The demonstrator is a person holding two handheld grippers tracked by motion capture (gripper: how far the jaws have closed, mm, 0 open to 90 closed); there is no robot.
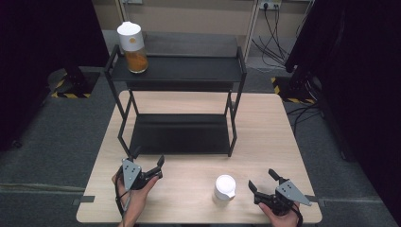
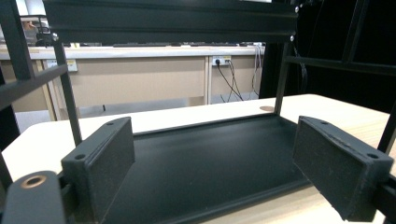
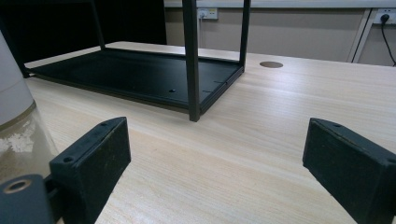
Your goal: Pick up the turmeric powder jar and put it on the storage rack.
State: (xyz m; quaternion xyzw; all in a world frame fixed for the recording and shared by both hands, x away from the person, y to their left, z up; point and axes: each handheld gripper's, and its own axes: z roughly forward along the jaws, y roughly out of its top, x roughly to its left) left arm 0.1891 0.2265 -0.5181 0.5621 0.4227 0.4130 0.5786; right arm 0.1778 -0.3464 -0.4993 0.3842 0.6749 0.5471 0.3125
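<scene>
Shaker jar (image 1: 224, 187) with the white lid, the one with pale grains inside, stands on the table (image 1: 265, 127) just off the left side of my right gripper (image 1: 263, 182), near but not between its fingers. Going from biggest down: the black two-tier rack (image 1: 182, 135) sits ahead of both my grippers, its lower shelf (image 2: 205, 158) straight beyond the fingers of my left gripper (image 1: 150, 163), almost at their tips. On its top shelf, well away from either hand, stands a second jar (image 1: 132, 47) with orange contents.

Both pairs of fingers are released, spread wide with nothing between them.

What could go wrong: if I swing my right gripper toward the shaker jar from the side, the outer face of the near finger (image 3: 93, 158) may knock it over before the pads straddle it; it looks tall and narrow, so a nudge high up would tip it. Its glass looks smooth, and a grip on the tapering lid could slip. My left fingers sit close to the rack's front rim, I think, and a careless push forward would shove or snag it, rocking the jar on top.
</scene>
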